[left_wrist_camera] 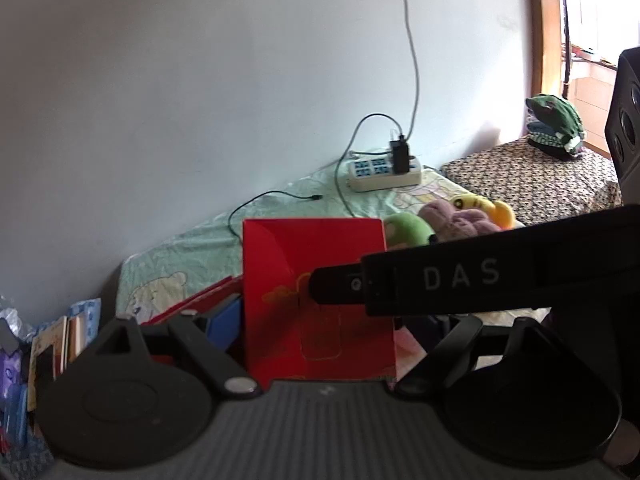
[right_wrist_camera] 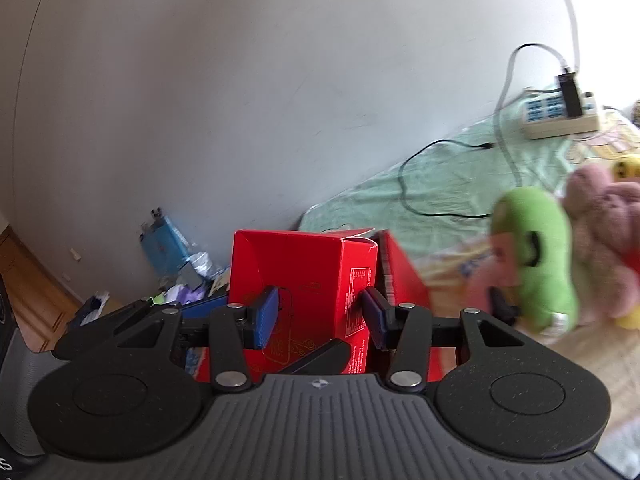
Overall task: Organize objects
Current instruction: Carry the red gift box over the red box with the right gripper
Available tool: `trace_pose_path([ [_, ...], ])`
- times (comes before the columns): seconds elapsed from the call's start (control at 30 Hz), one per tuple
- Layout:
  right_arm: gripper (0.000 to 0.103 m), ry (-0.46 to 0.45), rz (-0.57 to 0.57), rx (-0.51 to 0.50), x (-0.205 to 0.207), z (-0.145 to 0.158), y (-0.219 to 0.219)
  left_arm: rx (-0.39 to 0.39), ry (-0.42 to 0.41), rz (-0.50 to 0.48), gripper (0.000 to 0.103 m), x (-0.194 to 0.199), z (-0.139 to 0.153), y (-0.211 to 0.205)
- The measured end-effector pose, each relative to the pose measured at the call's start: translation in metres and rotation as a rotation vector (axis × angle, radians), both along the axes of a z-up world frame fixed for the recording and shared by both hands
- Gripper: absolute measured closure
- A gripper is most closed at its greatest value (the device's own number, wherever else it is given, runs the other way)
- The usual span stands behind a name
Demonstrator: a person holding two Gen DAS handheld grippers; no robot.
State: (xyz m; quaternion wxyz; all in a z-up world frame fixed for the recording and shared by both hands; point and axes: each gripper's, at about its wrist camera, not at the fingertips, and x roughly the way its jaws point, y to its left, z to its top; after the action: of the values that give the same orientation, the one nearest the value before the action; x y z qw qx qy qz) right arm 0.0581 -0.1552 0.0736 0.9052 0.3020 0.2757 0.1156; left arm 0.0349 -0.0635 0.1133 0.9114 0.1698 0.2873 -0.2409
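A red box (left_wrist_camera: 316, 300) with gold print stands upright in the left wrist view, between the fingers of my left gripper (left_wrist_camera: 320, 328), which looks shut on it; the right finger is hidden behind the other gripper's black arm (left_wrist_camera: 480, 276). In the right wrist view the same red box (right_wrist_camera: 304, 280) stands with its top flap open. My right gripper (right_wrist_camera: 320, 316) has its blue pads (right_wrist_camera: 266, 316) on either side of the box, seemingly closed on it. A second red box (right_wrist_camera: 404, 276) leans behind it.
Plush toys lie on the bed: a green one (right_wrist_camera: 536, 264), a pink one (right_wrist_camera: 600, 236), a yellow one (left_wrist_camera: 484, 206). A white power strip (left_wrist_camera: 384, 172) with cables sits by the wall. Books (left_wrist_camera: 60, 344) and clutter (right_wrist_camera: 172, 248) lie at the bed's left end.
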Motion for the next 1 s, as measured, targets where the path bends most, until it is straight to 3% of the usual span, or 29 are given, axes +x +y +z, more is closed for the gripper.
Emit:
trace_pose_path([
  [0.2, 0.054, 0.024, 0.112, 0.000, 0.042, -0.011, 0.046, 0.001, 0.026, 0.130, 0.018, 0.026, -0.004, 0.048],
  [0.43, 0.054, 0.107, 0.204, 0.029, 0.077, -0.033, 0.088, -0.020, 0.118, 0.247, 0.018, 0.061, -0.022, 0.095],
  [0.67, 0.054, 0.188, 0.243, 0.052, 0.107, -0.051, 0.108, -0.060, 0.184, 0.301, 0.018, 0.087, -0.034, 0.125],
  [1.0, 0.057, 0.283, 0.244, -0.021, 0.138, -0.077, 0.125, -0.117, 0.310, 0.334, 0.018, 0.129, -0.068, 0.152],
])
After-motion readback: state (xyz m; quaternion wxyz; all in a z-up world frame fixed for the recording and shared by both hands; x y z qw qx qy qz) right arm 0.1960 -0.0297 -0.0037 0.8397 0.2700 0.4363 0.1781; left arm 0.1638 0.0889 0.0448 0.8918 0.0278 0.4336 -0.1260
